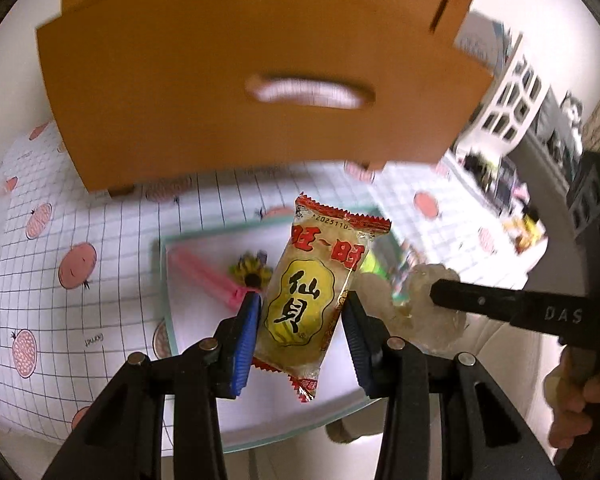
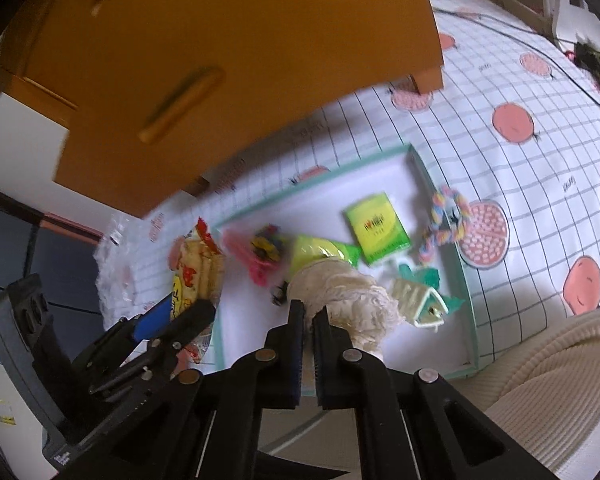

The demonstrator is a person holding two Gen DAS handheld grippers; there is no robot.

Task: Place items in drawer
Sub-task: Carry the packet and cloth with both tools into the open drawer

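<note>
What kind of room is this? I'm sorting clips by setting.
Probably a home room: a fruit-print gridded tablecloth, a small orange wooden drawer cabinet, and a tray of household odds and ends.

Both views are evenly and brightly lit by soft, diffuse light; only faint shadows are cast. Strong fisheye bending is seen at the edges, with dark corners. The orange drawer cabinet point(image 1: 228, 80) is smeared by motion blur in both views. The snack packet point(image 1: 312, 292) is rendered sharp, while the background is left soft.
</note>
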